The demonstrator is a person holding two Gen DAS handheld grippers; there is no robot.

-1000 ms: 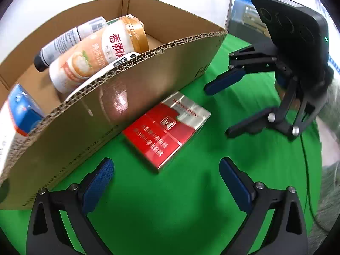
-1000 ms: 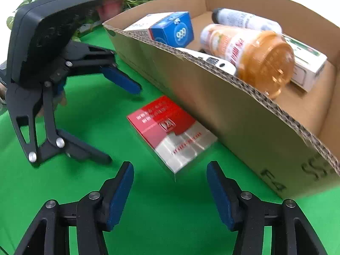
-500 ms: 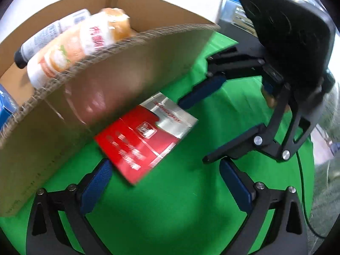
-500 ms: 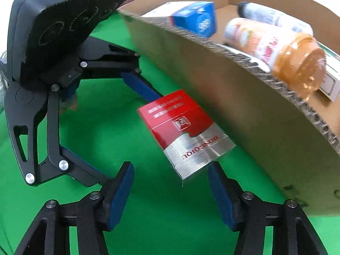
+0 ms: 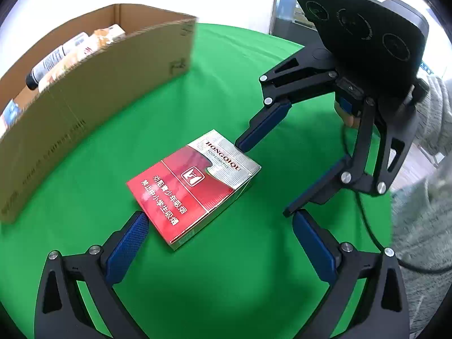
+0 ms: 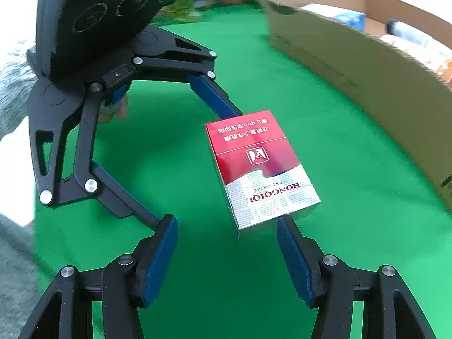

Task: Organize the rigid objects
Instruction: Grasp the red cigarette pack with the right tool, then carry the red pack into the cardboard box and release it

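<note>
The green worktop [image 5: 226,296] is carrying a big cardboard box [image 5: 93,90] at ten o'clock, filling with things. The red pack [image 5: 195,183] is lying flat in the middle — each hand-held gripper, left [image 5: 223,243] and right [image 6: 226,248], is standing apart, one fingertip touching an end, maybe squaring it up.

Blk tools [image 5: 220,234], blue pads, grey sleeve [image 5: 440,113].

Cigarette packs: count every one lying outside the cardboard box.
1. The red and silver cigarette pack lies flat on the green cloth, between the two open grippers and apart from the cardboard box. More could be hidden inside the box.
</note>
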